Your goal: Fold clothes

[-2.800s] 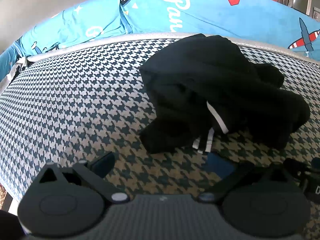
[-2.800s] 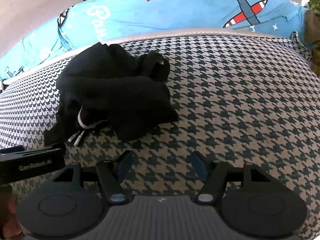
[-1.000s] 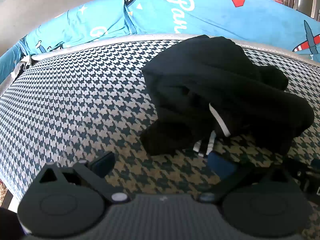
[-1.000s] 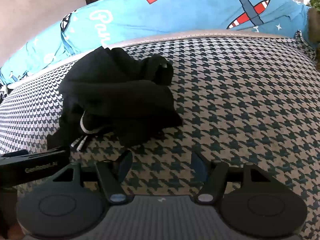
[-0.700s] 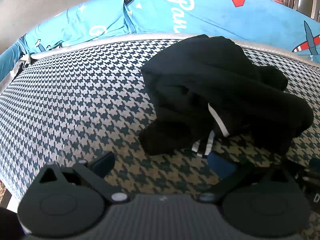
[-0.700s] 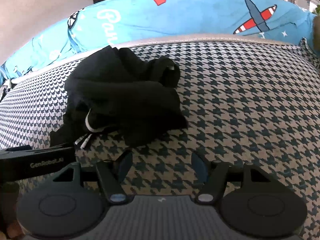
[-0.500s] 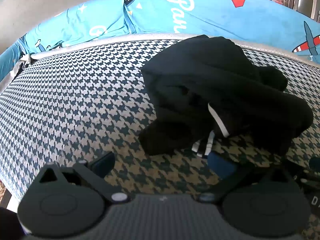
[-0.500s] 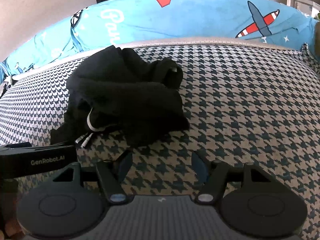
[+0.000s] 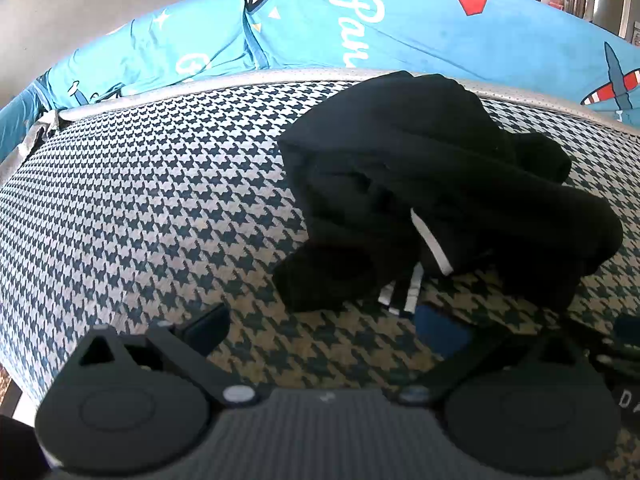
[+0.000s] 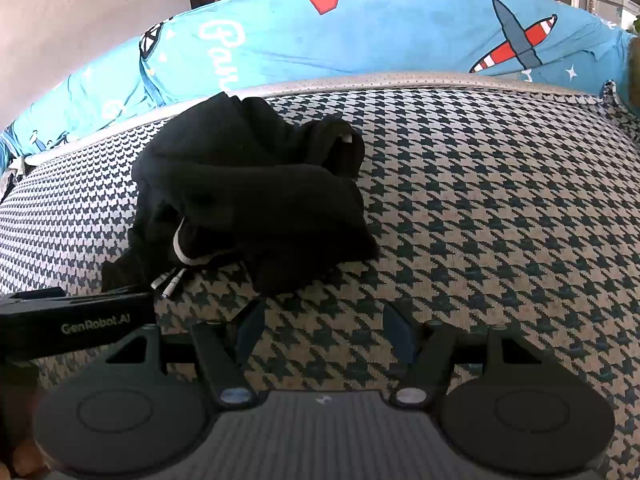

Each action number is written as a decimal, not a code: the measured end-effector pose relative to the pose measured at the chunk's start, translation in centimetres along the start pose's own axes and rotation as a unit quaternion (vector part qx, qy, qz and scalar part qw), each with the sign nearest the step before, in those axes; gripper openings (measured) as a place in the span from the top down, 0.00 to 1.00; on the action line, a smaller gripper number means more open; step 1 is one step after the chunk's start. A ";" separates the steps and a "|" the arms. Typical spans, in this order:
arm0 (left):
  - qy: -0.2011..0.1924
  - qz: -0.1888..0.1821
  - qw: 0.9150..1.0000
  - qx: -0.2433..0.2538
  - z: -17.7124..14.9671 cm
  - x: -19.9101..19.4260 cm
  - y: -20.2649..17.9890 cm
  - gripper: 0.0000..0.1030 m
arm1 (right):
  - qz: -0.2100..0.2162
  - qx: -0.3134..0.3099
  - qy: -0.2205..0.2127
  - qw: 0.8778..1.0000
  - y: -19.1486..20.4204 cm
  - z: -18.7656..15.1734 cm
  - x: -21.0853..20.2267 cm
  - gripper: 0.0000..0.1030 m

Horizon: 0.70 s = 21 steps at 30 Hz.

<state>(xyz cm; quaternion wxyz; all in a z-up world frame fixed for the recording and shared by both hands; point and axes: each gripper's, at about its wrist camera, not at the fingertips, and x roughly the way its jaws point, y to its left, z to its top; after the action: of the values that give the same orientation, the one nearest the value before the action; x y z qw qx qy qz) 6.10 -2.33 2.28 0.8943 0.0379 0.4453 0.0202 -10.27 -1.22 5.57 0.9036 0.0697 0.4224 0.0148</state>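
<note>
**Both grippers empty, garment still a heap — nothing folded yet**

Left gripper [image 9: 324, 324]: jaws spread, holding nothing. Its right pad [image 9: 440, 330] sits just below the white drawstring ends [image 9: 400, 294] that poke out of the near edge of the black garment [image 9: 440, 184]. Close, but I can't tell if it's touching the cloth. The left pad is over bare cover.

Right gripper [image 10: 322, 330]: also released, jaws apart, both pads over bare cover. The garment's near right corner lies just ahead of its left pad, apart from it.

Garment: one crumpled black piece, bunched and overlapping itself, with a white band and drawstrings showing on the near side, so likely a waistband or hood opening. It lies on the houndstooth cover [image 10: 500, 200], toward the far edge, in front of the blue printed cushion [image 10: 380, 36].

Key relation: from the left gripper the heap is ahead and to the right; from the right gripper it's ahead and to the left. So it sits between the two, long axis roughly side to side across both views. Left is nearer — practically at the drawstring hem. Right has a short reach to the near right corner.

My read: the step in hand is the first grab to spread it flat. Left takes the hem by the drawstrings, right takes the opposite corner. Risk is pinching a drawstring alone, or several layers at once.
</note>
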 end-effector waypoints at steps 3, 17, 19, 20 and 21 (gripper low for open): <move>0.001 0.000 1.000 0.000 0.0 0.1 0.0 0.00 | 0.009 0.003 -0.002 1.000 -0.1 0.0 -0.1 0.36; -0.001 -0.014 1.000 -0.001 0.1 -0.1 -0.1 0.00 | 0.002 -0.007 0.003 1.000 0.1 -0.2 0.3 0.36; -0.002 -0.014 1.000 0.004 0.1 -0.2 -0.3 0.00 | -0.003 -0.012 0.004 1.000 0.2 -0.2 0.4 0.36; -0.002 -0.014 1.000 0.005 0.0 -0.2 -0.4 0.00 | -0.004 -0.013 0.004 1.000 0.2 -0.2 0.5 0.36; -0.002 -0.014 1.000 0.005 0.0 -0.1 -0.4 0.00 | -0.005 -0.013 0.005 1.000 0.2 -0.2 0.5 0.36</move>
<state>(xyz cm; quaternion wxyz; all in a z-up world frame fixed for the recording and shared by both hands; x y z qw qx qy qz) 6.03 -2.72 2.39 0.8950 0.0363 0.4445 0.0054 -10.13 -0.92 5.07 0.9026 0.0555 0.4266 0.0157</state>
